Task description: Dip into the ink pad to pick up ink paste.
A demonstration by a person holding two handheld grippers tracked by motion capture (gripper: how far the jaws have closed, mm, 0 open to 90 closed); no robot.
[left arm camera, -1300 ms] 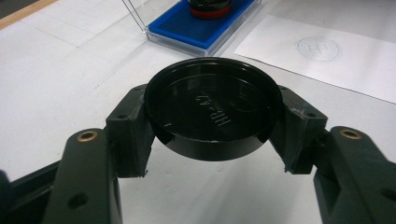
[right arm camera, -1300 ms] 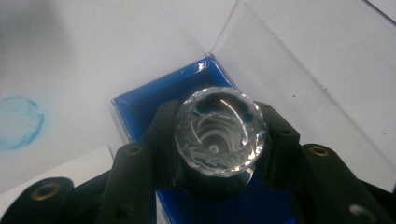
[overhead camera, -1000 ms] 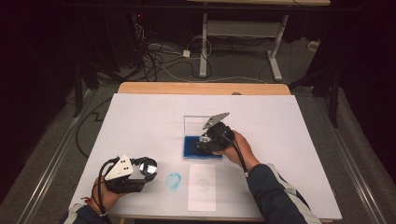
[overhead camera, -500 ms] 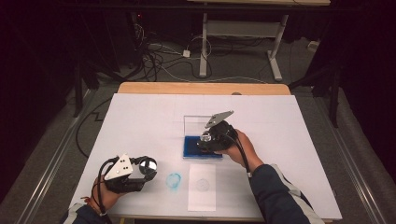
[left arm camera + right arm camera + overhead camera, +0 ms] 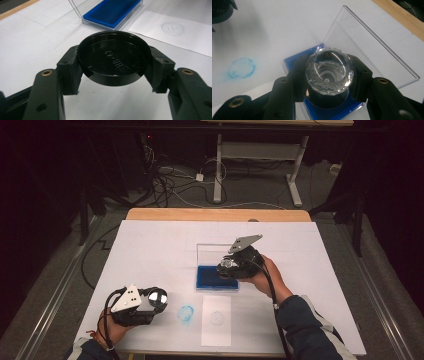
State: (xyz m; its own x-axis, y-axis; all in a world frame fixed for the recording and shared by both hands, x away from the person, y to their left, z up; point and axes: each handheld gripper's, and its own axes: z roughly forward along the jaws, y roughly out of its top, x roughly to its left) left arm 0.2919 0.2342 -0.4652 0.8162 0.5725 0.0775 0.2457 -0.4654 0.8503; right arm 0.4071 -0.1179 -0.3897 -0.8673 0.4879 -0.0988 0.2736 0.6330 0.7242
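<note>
My left gripper (image 5: 158, 298) rests near the table's front left corner. It is shut on a black round lid (image 5: 113, 56) stamped with letters, which is pinched by its rim between the two pads. My right gripper (image 5: 328, 75) hovers just above an open case with a blue foam base (image 5: 209, 279) and an upright clear lid (image 5: 212, 253). That gripper is shut on a faceted clear glass piece (image 5: 329, 68) with a black base, gripped from both sides. The blue foam (image 5: 329, 112) lies directly below the glass piece.
A white paper sheet (image 5: 216, 320) with a faint drawn circle lies in front of the case. A blue smudged ring (image 5: 185, 313) marks the white table cover (image 5: 150, 245) beside it. A wooden table edge (image 5: 215, 214) runs along the far side, with cables on the floor beyond.
My right gripper has risen a little with the glass piece and drifted slightly right over the case. The left gripper and its lid have stayed put.
</note>
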